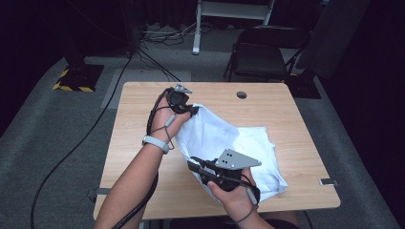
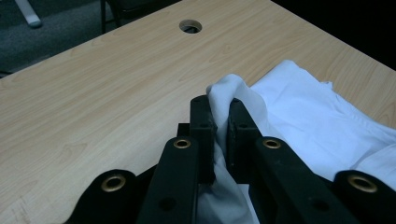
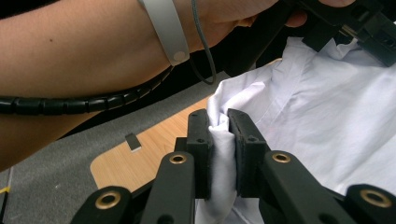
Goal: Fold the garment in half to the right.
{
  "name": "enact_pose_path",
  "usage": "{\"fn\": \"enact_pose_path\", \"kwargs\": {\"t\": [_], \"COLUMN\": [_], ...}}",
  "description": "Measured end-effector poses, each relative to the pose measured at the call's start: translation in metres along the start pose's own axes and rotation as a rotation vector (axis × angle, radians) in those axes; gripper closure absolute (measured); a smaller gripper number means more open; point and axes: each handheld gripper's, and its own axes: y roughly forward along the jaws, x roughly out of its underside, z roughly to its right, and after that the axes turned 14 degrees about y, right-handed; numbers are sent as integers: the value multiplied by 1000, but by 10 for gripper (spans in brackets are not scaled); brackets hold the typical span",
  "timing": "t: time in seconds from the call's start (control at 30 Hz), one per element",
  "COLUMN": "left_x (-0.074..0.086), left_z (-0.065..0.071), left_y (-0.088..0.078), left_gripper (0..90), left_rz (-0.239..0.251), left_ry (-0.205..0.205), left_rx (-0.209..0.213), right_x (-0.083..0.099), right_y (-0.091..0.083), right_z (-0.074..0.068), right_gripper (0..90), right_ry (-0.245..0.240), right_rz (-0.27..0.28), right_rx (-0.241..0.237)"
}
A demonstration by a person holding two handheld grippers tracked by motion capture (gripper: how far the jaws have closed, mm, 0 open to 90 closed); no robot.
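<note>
We have the white shirt (image 1: 229, 143) pinched at two spots, both raised above the table (image 1: 143, 100) while the rest lies crumpled at mid-table. The left gripper (image 1: 191, 110) is clamped on a fold at the far left edge, the right gripper (image 1: 193, 164) on a bunch nearer us. In each gripper view, only a thin tuck of cloth (image 2: 222, 105) sits between the jaws, so if we pull the two apart too hard, one may slip free. The slack between our grips is twisted; we judge that lifting now could leave the shirt hanging bunched, not flat.
</note>
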Motion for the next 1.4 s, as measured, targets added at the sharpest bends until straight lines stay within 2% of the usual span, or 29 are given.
{"fn": "enact_pose_path", "kwargs": {"t": [0.3, 0.4, 0.53, 0.57, 0.6, 0.63, 0.93, 1.23, 1.4], "left_x": [-9, -19, -29, -34, -38, -44, -75, -97, -106], "left_z": [-6, -3, 4, 7, 10, 15, 42, 69, 80], "left_y": [-22, -20, -13, -10, -7, -2, 23, 59, 80], "left_gripper": [833, 832, 831, 830, 830, 829, 821, 819, 818], "left_rz": [-8, -4, -6, -7, -9, -12, -43, -86, -91], "left_ry": [17, 18, 26, 31, 35, 38, 66, 92, 95], "left_rx": [-24, -19, -14, -14, -11, -10, -6, 18, 31], "right_x": [-12, -15, -18, -20, -20, -20, -19, -12, -9], "right_y": [6, 2, -10, -21, -21, -32, -72, -104, -124], "right_z": [-15, -15, -8, -1, -1, 5, 27, 50, 65], "right_gripper": [791, 791, 790, 790, 790, 789, 789, 788, 788], "right_ry": [1, -3, 3, 8, 8, 11, 14, 42, 54], "right_rz": [49, 65, 79, 96, 96, 110, 142, 171, 180], "right_rx": [-31, -30, -17, -4, -4, 6, 41, 72, 102]}}
